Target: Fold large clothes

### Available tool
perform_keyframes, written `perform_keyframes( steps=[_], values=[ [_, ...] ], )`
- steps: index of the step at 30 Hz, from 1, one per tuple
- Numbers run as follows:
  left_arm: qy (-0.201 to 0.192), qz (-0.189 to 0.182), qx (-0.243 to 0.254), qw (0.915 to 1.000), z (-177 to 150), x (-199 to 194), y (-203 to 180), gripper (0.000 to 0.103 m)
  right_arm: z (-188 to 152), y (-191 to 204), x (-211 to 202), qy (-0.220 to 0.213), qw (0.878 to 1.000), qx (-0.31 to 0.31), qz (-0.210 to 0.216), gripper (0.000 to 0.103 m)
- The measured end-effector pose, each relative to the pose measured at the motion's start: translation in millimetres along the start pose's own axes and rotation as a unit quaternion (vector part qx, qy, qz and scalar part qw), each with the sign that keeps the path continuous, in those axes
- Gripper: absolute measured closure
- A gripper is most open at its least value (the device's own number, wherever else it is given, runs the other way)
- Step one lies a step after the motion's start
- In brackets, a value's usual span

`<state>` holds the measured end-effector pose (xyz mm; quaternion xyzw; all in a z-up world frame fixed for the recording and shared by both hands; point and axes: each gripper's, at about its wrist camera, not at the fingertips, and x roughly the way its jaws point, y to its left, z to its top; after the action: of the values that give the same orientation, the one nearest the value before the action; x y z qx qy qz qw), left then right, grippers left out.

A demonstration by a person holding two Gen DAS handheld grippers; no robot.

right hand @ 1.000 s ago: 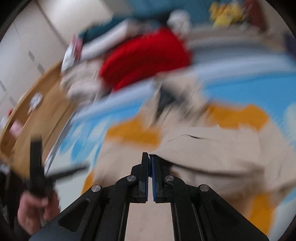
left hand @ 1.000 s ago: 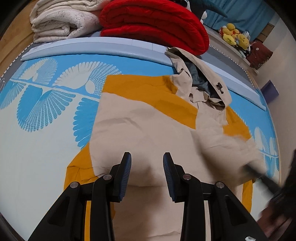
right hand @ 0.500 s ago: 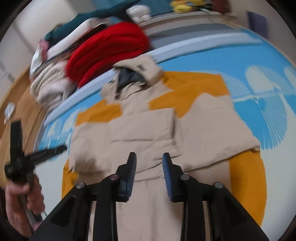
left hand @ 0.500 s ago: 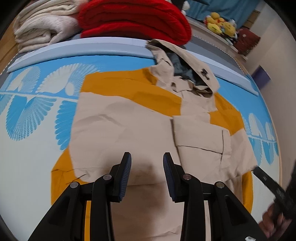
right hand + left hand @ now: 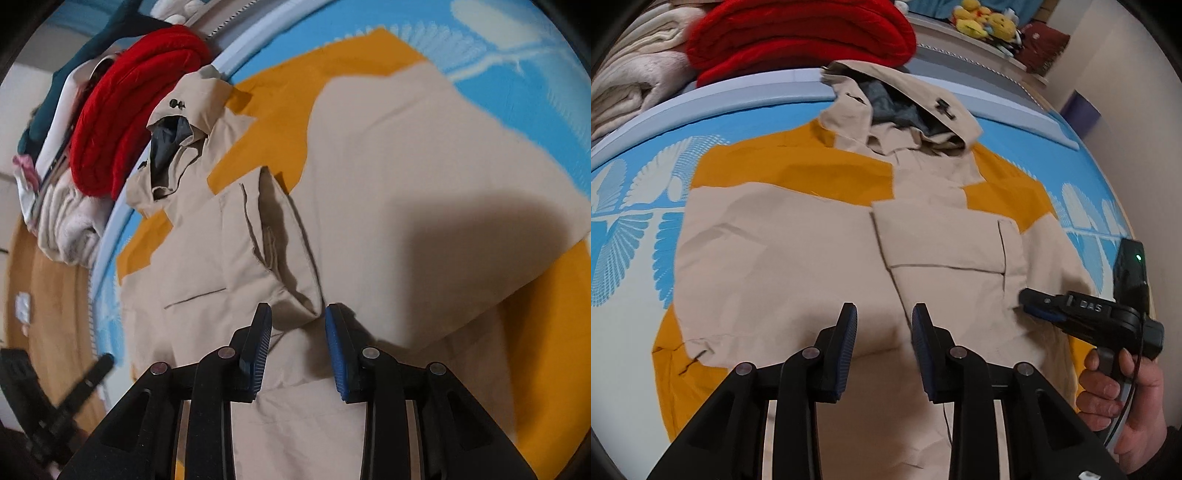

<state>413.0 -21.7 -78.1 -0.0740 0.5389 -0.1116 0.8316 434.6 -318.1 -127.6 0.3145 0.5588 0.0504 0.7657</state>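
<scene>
A beige and mustard hooded jacket [image 5: 798, 251] lies flat, front up, on the blue patterned mat [image 5: 628, 221], hood [image 5: 905, 107] at the far end. One sleeve is folded across the chest [image 5: 945, 240]. My left gripper [image 5: 884, 332] is open and empty above the jacket's lower middle. The right gripper [image 5: 1030, 301] shows at the right edge of that view, over the jacket's right side. In the right wrist view my right gripper [image 5: 297, 336] is open, its fingers either side of the folded sleeve's end [image 5: 306, 299]. The left gripper [image 5: 92, 373] shows blurred at lower left.
Folded red [image 5: 798, 33] and cream [image 5: 635, 85] blankets are stacked beyond the mat's grey-blue border. Yellow plush toys [image 5: 986, 22] sit at the far right by a wall. Wooden floor [image 5: 48, 295] lies beside the mat on the left of the right wrist view.
The right gripper carried the sleeve across the chest, opened and let it go, and now hovers low at its end. The left gripper moved right, toward the jacket's middle, still open.
</scene>
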Motion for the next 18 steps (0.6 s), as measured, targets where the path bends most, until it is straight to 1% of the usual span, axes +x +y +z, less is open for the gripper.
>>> perform_keyframes(
  steps=[2, 4, 6, 7, 9, 10, 11, 12, 15, 17, 18],
  values=[
    [0.008, -0.007, 0.007, 0.9999, -3, 3, -5, 0.075, -2, 2, 8, 0.014, 1.0, 0.004, -0.003, 0.072],
    [0.01, -0.014, 0.018, 0.9997, -5, 4, -11, 0.075, -5, 7, 10, 0.01, 1.0, 0.002, -0.006, 0.072],
    [0.007, -0.021, 0.024, 0.9994, -6, 3, -16, 0.075, -6, 13, 6, -0.002, 1.0, -0.004, 0.004, 0.1],
    [0.007, -0.027, 0.026, 0.9993, -6, 2, -19, 0.075, -7, 18, 2, -0.011, 1.0, -0.007, 0.016, 0.1],
    [0.014, -0.039, 0.029, 0.9987, -8, 4, -23, 0.073, -9, 31, -9, -0.033, 0.998, -0.023, 0.056, 0.1],
    [0.018, -0.045, 0.032, 0.9983, -10, 6, -25, 0.071, -11, 47, -18, -0.045, 0.994, -0.048, 0.092, 0.1],
    [0.019, -0.045, 0.034, 0.9982, -10, 6, -27, 0.068, -13, 60, -24, -0.049, 0.989, -0.071, 0.118, 0.1],
    [0.018, -0.044, 0.034, 0.9983, -11, 7, -28, 0.066, -17, 72, -29, -0.05, 0.984, -0.09, 0.146, 0.1],
    [0.011, -0.052, 0.021, 0.9984, -9, 6, -26, 0.063, -29, 100, -40, -0.049, 0.968, -0.135, 0.204, 0.1],
    [0.004, -0.064, 0.006, 0.9979, -8, 4, -22, 0.063, -40, 115, -43, -0.043, 0.959, -0.157, 0.23, 0.1],
    [-0.002, -0.062, 0.0, 0.9981, -6, 2, -20, 0.063, -44, 119, -44, -0.039, 0.956, -0.165, 0.238, 0.1]
  ],
)
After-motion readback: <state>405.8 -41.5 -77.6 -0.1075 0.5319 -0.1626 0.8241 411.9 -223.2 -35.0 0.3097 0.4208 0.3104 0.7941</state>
